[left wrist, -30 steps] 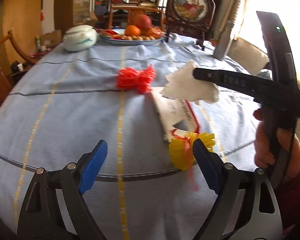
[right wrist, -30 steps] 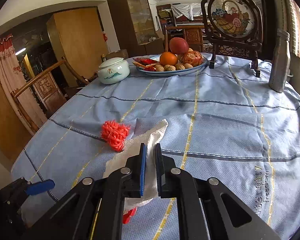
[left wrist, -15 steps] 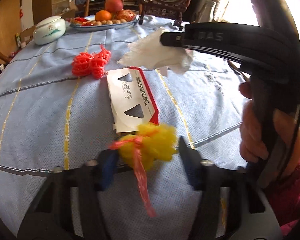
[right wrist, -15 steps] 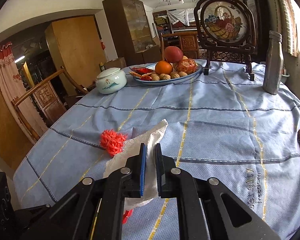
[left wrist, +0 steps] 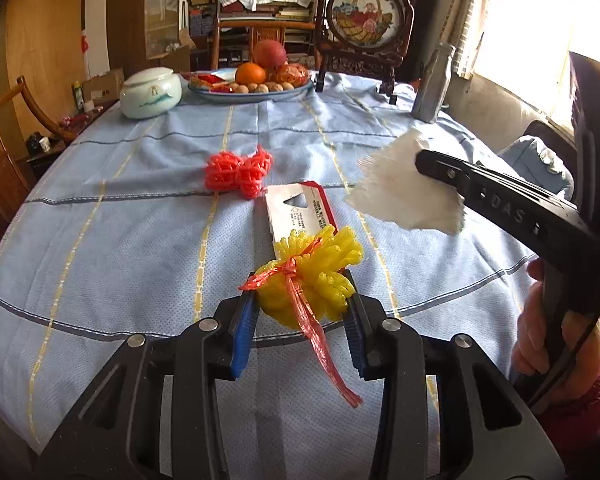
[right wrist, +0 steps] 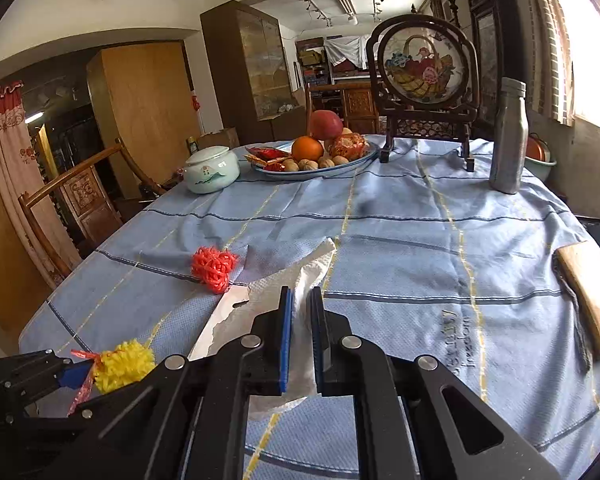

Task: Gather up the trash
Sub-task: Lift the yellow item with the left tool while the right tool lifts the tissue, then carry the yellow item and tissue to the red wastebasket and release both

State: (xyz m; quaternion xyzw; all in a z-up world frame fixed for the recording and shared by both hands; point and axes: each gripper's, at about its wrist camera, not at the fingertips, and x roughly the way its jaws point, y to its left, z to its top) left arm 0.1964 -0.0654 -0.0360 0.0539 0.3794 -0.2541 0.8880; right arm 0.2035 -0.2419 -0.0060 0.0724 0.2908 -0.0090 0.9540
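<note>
My left gripper has its blue pads pressed on a yellow foam net tied with a red ribbon, lifted off the cloth, and its jaws are still closing on it. That yellow foam net also shows at the lower left of the right wrist view. My right gripper is shut on a white tissue, held above the table; the same tissue hangs from the right gripper's tip in the left wrist view. A red foam net and a white card with a red edge lie on the blue tablecloth.
At the far side stand a plate of fruit and nuts, a white lidded jar, a framed basket picture on a stand and a metal bottle. A tan wallet lies by the right edge. Wooden chairs flank the left.
My left gripper went from open to closed around the yellow foam net and lifted it. The right gripper moved up and to the right with the tissue.
</note>
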